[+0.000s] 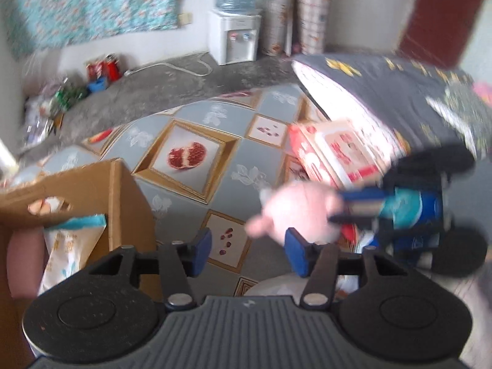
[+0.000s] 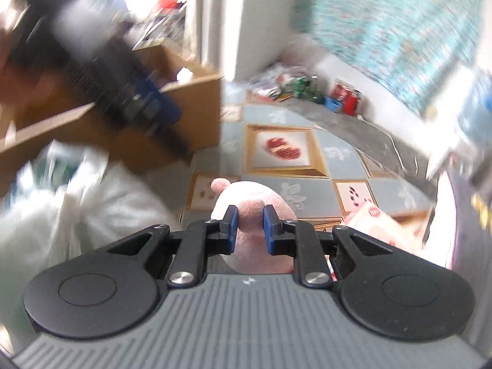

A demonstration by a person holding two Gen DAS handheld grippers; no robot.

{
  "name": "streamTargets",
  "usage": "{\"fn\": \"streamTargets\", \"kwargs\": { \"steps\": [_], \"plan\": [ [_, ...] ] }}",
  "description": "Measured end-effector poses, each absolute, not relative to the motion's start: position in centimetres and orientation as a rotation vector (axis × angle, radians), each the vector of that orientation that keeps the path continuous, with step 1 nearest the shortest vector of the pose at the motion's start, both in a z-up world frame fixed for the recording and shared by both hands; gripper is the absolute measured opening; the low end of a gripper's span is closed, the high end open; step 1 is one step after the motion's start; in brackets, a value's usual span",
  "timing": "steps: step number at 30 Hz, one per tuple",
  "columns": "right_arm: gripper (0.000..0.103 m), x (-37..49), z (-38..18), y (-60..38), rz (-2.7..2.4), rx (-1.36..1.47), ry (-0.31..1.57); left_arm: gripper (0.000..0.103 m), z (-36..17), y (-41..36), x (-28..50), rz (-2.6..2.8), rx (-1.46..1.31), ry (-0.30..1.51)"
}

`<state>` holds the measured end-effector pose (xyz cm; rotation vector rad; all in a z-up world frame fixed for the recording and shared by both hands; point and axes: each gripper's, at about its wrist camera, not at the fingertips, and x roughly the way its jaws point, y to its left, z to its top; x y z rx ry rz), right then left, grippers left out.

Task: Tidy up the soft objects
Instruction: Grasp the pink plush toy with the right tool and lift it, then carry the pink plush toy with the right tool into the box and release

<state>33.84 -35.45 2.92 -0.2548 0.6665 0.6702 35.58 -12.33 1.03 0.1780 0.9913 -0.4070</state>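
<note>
Right gripper (image 2: 249, 230): blue fingers (image 2: 231, 230) pinched a pink plush toy (image 2: 249, 212) between them, its body bulging ahead of and behind the pads. Left gripper (image 1: 247, 250): fingers spread wide, nothing between them. The toy (image 1: 295, 212) hung just ahead of the left gripper's right finger, above the pomegranate-patterned floor covering (image 1: 184, 156) (both views motion-blurred). A cardboard box (image 1: 92, 190) stood left of the left fingers, a white-and-teal packet (image 1: 67, 246) inside it.

Plush toy (image 2: 250, 215) between right jaws, cardboard box (image 2: 190, 104) left.
</note>
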Motion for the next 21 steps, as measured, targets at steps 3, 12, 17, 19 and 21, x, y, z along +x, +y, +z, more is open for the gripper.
{"fn": "streamTargets", "kwargs": {
  "steps": [3, 12, 17, 19, 21],
  "plan": [
    [0.016, 35.3, 2.1, -37.9, 0.636, -0.101, 0.68, 0.061, 0.0, -14.3, 34.4, -0.473, 0.3, 0.979],
    [0.015, 35.9, 3.2, -37.8, 0.632, 0.033, 0.624, 0.066, -1.1, -17.3, 33.2, -0.521, 0.366, 0.921],
    [0.015, 33.6, 7.6, -36.7, 0.663, 0.079, 0.583, 0.061, 1.2, -15.7, 32.0, -0.506, 0.309, 0.833],
    [0.015, 32.4, 9.8, -35.9, 0.691, 0.08, 0.552, 0.059, 2.5, -14.4, 31.0, -0.513, 0.27, 0.803],
    [0.015, 31.2, 12.5, -34.6, 0.732, 0.073, 0.513, 0.057, 4.0, -13.0, 29.9, -0.516, 0.228, 0.761]
  ]
}}
